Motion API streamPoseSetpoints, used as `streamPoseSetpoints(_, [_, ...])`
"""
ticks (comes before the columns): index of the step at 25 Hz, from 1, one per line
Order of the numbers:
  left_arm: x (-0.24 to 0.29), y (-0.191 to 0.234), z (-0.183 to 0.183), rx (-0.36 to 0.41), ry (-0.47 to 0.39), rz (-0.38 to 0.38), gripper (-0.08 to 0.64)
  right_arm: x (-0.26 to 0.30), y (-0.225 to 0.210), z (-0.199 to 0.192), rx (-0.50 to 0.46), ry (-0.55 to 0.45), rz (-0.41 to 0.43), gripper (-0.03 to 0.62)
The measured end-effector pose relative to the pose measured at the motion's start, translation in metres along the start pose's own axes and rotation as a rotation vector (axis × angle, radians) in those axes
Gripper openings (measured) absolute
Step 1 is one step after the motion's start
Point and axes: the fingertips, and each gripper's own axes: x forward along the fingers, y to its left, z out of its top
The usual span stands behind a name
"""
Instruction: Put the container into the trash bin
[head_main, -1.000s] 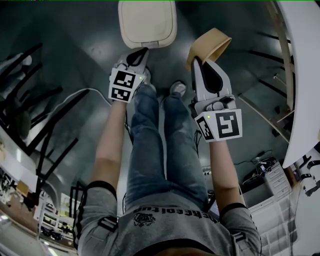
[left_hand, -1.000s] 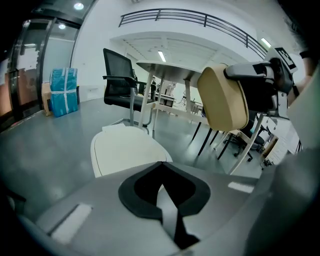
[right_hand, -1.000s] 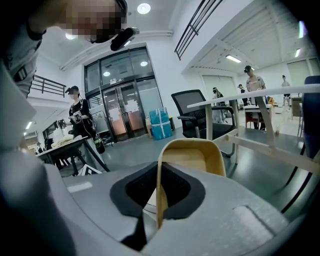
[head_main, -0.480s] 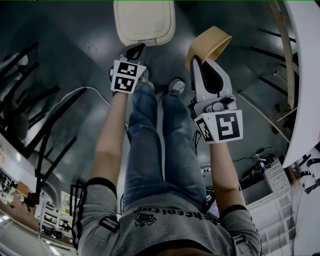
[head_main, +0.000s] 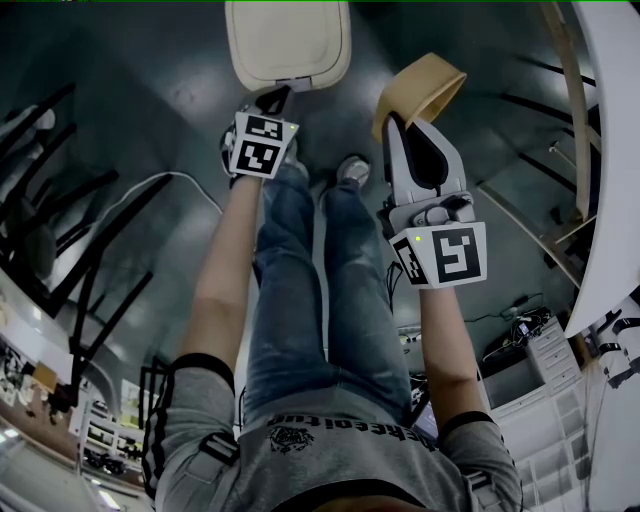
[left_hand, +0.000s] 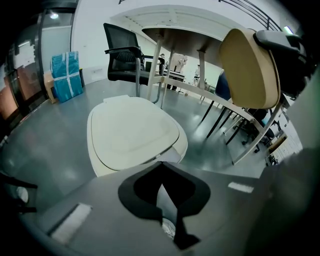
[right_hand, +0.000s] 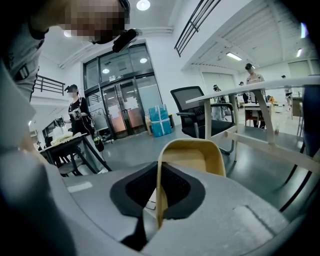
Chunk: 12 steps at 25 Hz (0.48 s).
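The trash bin has a cream lid that lies closed; it stands on the grey floor just beyond the person's feet. It fills the middle of the left gripper view. My left gripper is shut with nothing in it, its tip at the lid's near edge. To the right, my right gripper is shut on the rim of a tan container, held in the air beside the bin. The container's thin wall stands upright between the jaws, and its underside shows at the upper right of the left gripper view.
Black chair frames stand at the left and a white cable runs over the floor. A white table is at the right. Behind the bin are an office chair, table legs and blue bags. A person stands far off.
My left gripper has moved forward to the near edge of the bin's lid. The right gripper and the container have hardly moved.
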Motion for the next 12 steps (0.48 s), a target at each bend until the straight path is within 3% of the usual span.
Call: streamPoseSetpoints(12, [0.0025, -0.0016, -0.0015, 0.03, 0.033, 0.049, 0.014, -0.0036, -0.0003, 0.0003, -0.007, -0.008, 0.0, 0.021])
